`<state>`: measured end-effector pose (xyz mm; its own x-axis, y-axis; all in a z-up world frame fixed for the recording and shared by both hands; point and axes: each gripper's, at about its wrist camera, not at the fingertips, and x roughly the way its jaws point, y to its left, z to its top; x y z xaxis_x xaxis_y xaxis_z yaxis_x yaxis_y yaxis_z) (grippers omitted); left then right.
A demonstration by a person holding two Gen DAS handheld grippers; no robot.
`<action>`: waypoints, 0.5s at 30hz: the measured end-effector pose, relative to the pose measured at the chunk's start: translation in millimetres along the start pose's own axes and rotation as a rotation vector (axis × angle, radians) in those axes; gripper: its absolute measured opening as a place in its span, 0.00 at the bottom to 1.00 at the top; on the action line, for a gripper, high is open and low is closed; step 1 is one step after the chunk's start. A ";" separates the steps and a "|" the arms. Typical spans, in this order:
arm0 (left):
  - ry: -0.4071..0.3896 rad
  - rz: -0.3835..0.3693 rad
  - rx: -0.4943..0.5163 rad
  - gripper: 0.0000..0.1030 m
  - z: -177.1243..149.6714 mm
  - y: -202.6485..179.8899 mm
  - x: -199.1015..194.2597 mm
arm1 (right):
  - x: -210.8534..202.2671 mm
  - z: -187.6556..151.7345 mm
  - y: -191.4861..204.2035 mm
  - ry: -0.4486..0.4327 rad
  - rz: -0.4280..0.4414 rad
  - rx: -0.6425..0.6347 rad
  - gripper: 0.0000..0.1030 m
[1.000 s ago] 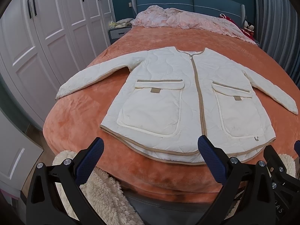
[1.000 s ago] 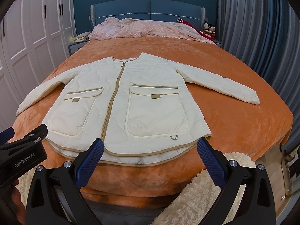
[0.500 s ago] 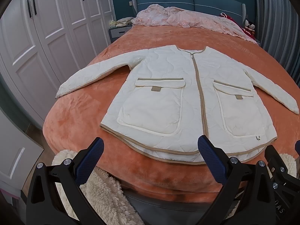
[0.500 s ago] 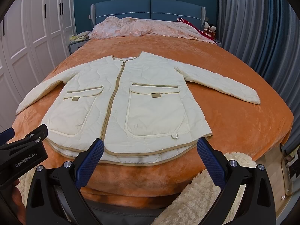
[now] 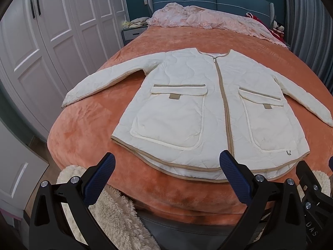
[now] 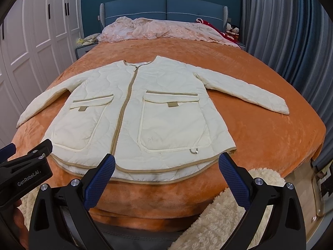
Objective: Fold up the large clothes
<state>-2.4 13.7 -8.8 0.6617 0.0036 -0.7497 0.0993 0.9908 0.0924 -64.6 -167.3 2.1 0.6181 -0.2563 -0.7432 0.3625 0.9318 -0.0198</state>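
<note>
A cream quilted jacket with tan trim and two flap pockets lies flat, front up and zipped, on the orange bedspread. Both sleeves are spread out to the sides, and its hem faces me near the foot of the bed. My left gripper hangs open just short of the hem, over the bed's edge, holding nothing. My right gripper is open too, in front of the hem's right half. The left gripper's body shows at the left of the right wrist view.
White wardrobe doors line the left side. Grey curtains hang on the right. A pink crumpled cover lies at the blue headboard. A fluffy cream rug lies on the floor below the foot of the bed.
Both grippers have crept slightly forward toward the jacket's hem. The jacket has not moved and both grippers stay open.
</note>
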 end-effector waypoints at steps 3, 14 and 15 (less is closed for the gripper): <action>0.007 0.000 -0.001 0.95 -0.2 -0.1 3.4 | 4.2 0.3 -0.8 0.012 0.004 0.002 0.95; 0.019 -0.001 -0.003 0.95 3.6 -2.3 10.0 | 14.3 4.7 -6.1 0.026 0.003 0.012 0.95; 0.021 0.000 -0.004 0.95 5.6 -3.2 11.7 | 16.1 6.1 -7.9 0.027 0.002 0.015 0.95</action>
<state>9.1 9.8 -14.1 0.6460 0.0065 -0.7633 0.0965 0.9913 0.0901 -53.2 -180.3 -5.6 0.5998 -0.2470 -0.7610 0.3715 0.9284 -0.0086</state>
